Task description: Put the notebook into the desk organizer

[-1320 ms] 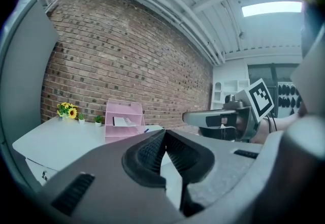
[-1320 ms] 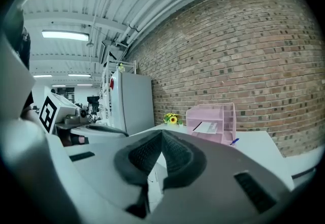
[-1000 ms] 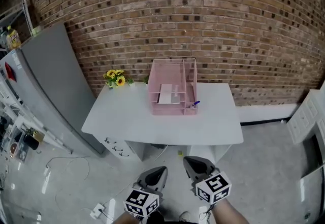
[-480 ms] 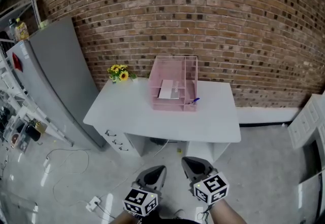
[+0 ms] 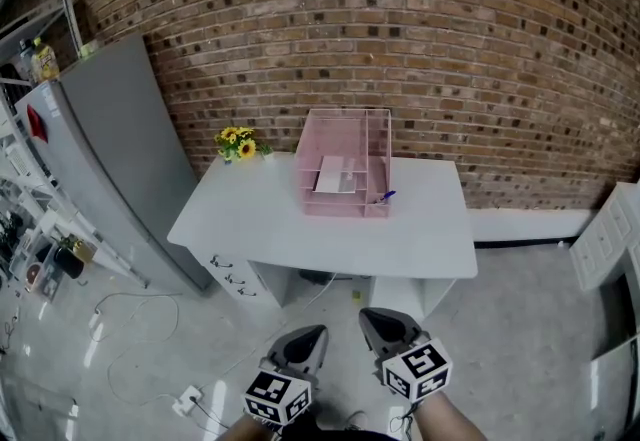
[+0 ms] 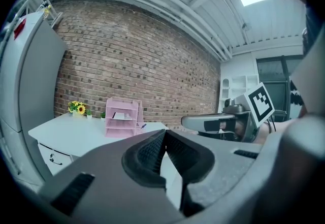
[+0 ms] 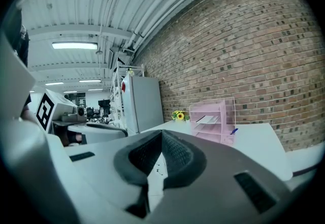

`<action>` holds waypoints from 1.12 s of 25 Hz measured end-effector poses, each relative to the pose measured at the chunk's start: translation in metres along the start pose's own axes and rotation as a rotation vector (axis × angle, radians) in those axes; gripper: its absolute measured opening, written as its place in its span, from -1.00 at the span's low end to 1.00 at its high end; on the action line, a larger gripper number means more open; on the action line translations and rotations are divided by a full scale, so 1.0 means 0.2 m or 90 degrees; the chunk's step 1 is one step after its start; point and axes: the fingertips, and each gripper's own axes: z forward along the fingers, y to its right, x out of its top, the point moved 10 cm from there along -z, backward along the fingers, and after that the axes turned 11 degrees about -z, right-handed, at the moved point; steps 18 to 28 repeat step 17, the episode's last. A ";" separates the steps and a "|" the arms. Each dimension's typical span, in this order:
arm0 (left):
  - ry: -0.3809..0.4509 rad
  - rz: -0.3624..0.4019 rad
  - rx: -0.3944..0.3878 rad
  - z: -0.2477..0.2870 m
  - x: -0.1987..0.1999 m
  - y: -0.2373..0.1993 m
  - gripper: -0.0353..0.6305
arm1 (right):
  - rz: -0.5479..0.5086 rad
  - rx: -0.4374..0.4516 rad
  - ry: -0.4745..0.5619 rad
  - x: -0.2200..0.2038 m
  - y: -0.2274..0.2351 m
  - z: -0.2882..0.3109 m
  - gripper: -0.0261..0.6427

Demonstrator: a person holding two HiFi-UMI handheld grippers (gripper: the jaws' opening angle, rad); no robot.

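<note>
Landmark: the pink desk organizer (image 5: 379, 165). It stands on the white desk (image 5: 300, 239) toward the back edge, close to the brick wall (image 5: 420, 29).
Notebook: the notebook (image 5: 335, 175) is already inside the desk organizer, lying flat on one of its middle shelves with the pale cover up.
Pen: a blue pen (image 5: 386, 196) sits right at the organizer's front right corner. I can't tell if it's on the desk or hooked on the frame.
Flowers: a small bunch of yellow flowers (image 5: 238, 142) is off to the organizer's left by the wall, well apart from it.
Fridge: a tall grey fridge (image 5: 110, 159) stands further left of the organizer, past the end of the desk.
Left gripper: the left gripper (image 5: 312, 334) is well in front of the organizer, off the desk and over the floor (image 5: 520, 359). It points roughly toward the organizer. Its fingers are pressed together at the tips and there's nothing between them.
Right gripper: the right gripper (image 5: 375, 317) is just beside the left one, equally far from the organizer and aimed the same way. Its pads are pressed tight together and it's empty too.
Power strip: a white power strip (image 5: 188, 399) with a cable lies on the floor, front-left of the organizer.
</note>
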 end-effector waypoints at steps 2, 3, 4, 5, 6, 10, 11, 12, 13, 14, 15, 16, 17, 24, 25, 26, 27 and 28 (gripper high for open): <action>0.000 -0.002 0.001 -0.01 0.00 0.00 -0.88 | 0.000 0.001 0.000 0.01 0.00 0.00 -0.91; 0.001 -0.002 0.002 -0.01 0.00 0.00 -0.88 | -0.001 0.002 0.000 0.01 -0.01 0.01 -0.91; 0.002 -0.003 0.003 0.00 0.00 -0.01 -0.88 | -0.002 0.003 0.000 0.01 0.00 0.01 -0.91; 0.002 -0.003 0.003 0.00 0.00 -0.01 -0.88 | -0.003 0.003 0.001 0.00 0.00 0.01 -0.91; 0.003 -0.003 0.004 0.00 0.00 -0.01 -0.88 | -0.003 0.003 0.001 0.00 0.00 0.01 -0.91; 0.004 -0.005 0.005 0.01 -0.01 -0.01 -0.88 | -0.003 0.004 -0.002 -0.01 0.01 0.02 -0.91; 0.004 -0.005 0.005 0.01 -0.01 -0.02 -0.88 | -0.003 0.004 -0.003 -0.01 0.01 0.02 -0.91; 0.003 -0.005 0.005 0.01 -0.01 -0.02 -0.88 | -0.003 0.005 -0.003 -0.01 0.01 0.02 -0.91; 0.003 -0.004 0.005 0.02 -0.01 -0.01 -0.88 | -0.003 0.005 -0.003 0.00 0.02 0.02 -0.91; 0.002 -0.004 0.005 0.02 -0.01 -0.01 -0.88 | -0.004 0.005 -0.003 0.00 0.02 0.02 -0.91; 0.002 -0.004 0.005 0.03 -0.01 -0.01 -0.88 | -0.004 0.005 -0.003 -0.01 0.03 0.02 -0.91; 0.002 -0.004 0.005 0.03 -0.01 -0.01 -0.88 | -0.005 0.005 -0.003 -0.01 0.03 0.02 -0.91; 0.002 -0.003 0.005 0.04 -0.01 -0.01 -0.88 | -0.005 0.006 -0.004 -0.01 0.04 0.02 -0.91; 0.002 -0.003 0.005 0.04 -0.01 -0.01 -0.88 | -0.005 0.006 -0.004 -0.01 0.04 0.02 -0.91; 0.002 -0.003 0.005 0.04 -0.01 -0.01 -0.88 | -0.005 0.006 -0.004 -0.01 0.04 0.02 -0.91; 0.002 -0.003 0.005 0.04 -0.01 -0.01 -0.88 | -0.005 0.006 -0.004 -0.01 0.04 0.02 -0.91; 0.002 -0.003 0.005 0.04 -0.01 -0.01 -0.88 | -0.005 0.006 -0.004 -0.01 0.04 0.02 -0.91; 0.002 -0.003 0.005 0.04 -0.01 -0.01 -0.88 | -0.005 0.006 -0.004 -0.01 0.04 0.02 -0.91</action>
